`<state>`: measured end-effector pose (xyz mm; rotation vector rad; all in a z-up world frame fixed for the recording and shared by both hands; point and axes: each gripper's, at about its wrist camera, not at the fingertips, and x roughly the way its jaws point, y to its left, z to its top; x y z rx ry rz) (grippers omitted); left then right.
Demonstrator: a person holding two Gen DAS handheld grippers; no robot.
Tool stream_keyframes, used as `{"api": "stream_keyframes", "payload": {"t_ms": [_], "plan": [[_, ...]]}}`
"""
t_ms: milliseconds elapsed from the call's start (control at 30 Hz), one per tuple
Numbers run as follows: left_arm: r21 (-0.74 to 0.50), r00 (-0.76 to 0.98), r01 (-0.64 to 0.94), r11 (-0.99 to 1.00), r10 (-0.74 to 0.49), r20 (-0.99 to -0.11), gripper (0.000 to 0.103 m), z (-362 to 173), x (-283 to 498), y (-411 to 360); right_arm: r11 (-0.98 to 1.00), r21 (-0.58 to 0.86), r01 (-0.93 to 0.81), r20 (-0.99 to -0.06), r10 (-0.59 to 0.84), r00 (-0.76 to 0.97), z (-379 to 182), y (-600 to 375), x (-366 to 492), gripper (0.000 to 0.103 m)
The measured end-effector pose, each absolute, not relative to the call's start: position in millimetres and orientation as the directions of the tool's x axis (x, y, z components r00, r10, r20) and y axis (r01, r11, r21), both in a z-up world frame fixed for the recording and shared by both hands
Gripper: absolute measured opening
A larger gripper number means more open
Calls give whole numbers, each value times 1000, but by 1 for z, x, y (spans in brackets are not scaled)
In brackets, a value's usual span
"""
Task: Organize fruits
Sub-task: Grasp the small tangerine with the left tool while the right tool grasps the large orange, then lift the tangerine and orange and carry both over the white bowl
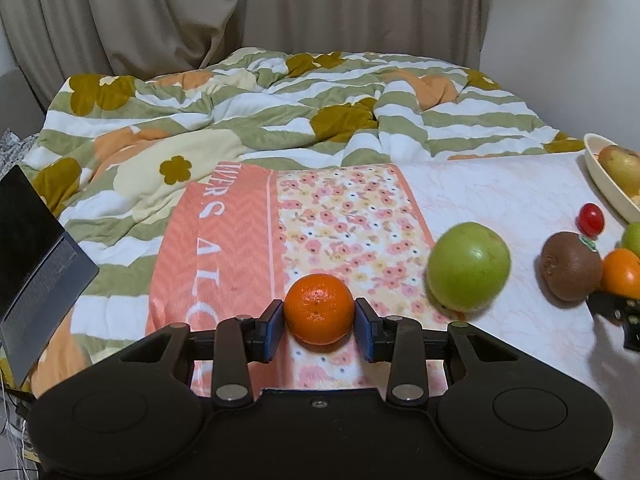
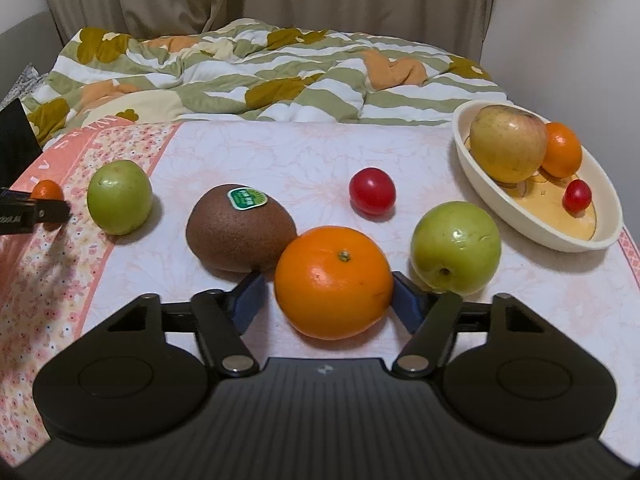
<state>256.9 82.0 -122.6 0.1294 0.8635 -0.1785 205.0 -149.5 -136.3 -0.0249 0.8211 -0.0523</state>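
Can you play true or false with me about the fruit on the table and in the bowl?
1. The left tongs squeeze a small orange. True.
2. The kiwi sits in the bowl. False: it lies on the table, touching the big orange.
3. The bowl holds a yellowish apple. True.
4. The bowl is empty of tomatoes. False: one little red tomato is inside.
5. The big orange is between the right tongs. True.

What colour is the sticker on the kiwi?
Green with a white border, on the brown kiwi; clearest in the right wrist view.
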Motion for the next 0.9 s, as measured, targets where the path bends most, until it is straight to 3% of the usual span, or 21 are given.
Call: {"api": "stream_keyframes", "payload": {"t_ms": [900], "plan": [[-77, 738, 258, 963, -248, -627, 41, -12, 157, 41, 1000, 13, 2, -669, 7, 743, -49, -176, 121, 74]]}}
